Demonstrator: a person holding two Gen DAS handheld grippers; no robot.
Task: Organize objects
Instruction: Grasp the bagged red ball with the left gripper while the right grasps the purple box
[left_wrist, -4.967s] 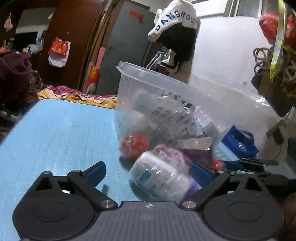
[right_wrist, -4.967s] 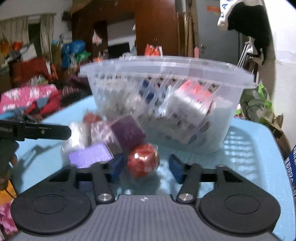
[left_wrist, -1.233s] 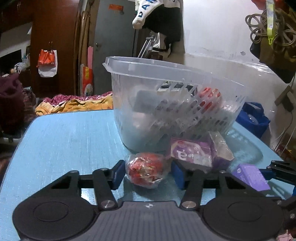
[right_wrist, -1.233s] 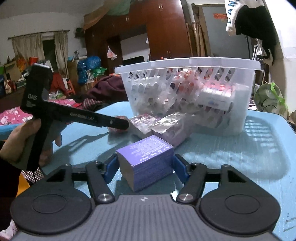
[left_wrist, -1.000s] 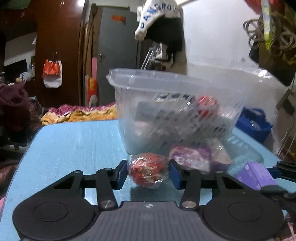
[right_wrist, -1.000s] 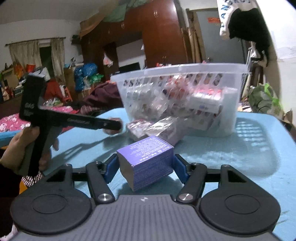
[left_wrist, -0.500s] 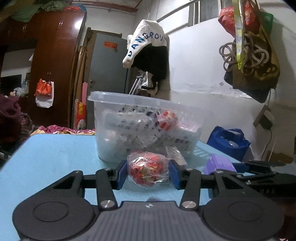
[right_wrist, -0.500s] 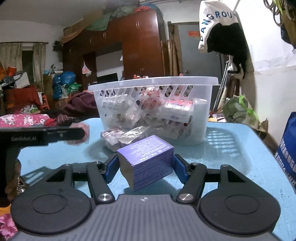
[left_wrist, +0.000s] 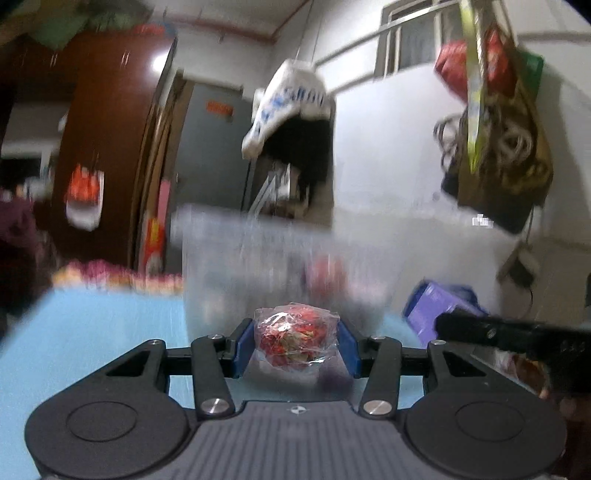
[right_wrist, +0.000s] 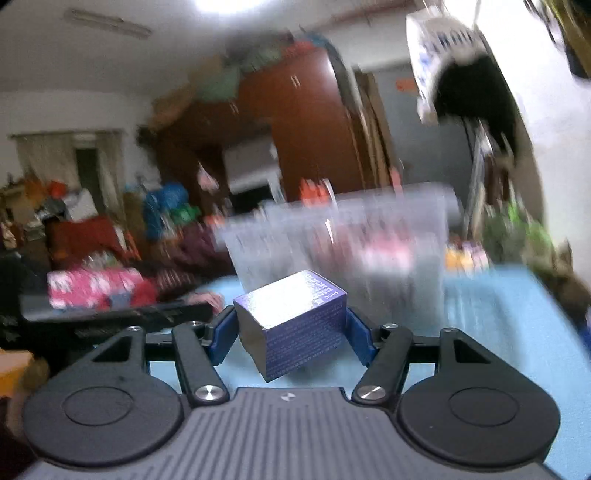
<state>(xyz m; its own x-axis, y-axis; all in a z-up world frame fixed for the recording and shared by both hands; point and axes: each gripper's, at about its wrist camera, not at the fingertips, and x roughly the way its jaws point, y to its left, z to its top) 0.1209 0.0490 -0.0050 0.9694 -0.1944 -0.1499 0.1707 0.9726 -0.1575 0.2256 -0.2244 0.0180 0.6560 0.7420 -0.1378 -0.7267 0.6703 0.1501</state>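
Observation:
My left gripper (left_wrist: 295, 347) is shut on a red snack packet in clear wrap (left_wrist: 295, 338) and holds it above the blue table (left_wrist: 92, 332). My right gripper (right_wrist: 291, 332) is shut on a purple box (right_wrist: 295, 321), also lifted. The clear plastic basket (left_wrist: 277, 258), blurred, stands just ahead of both and holds several packets; it also shows in the right wrist view (right_wrist: 351, 236). The right gripper and the purple box (left_wrist: 428, 310) show at the right of the left wrist view. The left gripper (right_wrist: 122, 314) shows at the left of the right wrist view.
The blue table (right_wrist: 498, 314) carries the basket. A white wall with hanging bags (left_wrist: 498, 129) is on the right. A wooden wardrobe (right_wrist: 306, 147) and piles of clothes (right_wrist: 92, 280) stand beyond the table. A blue bag (left_wrist: 461, 295) lies off the table's right edge.
Both grippers have risen and tilted upward with their objects; the views are now motion-blurred. The basket sits lower and nearer in both views than half a second ago.

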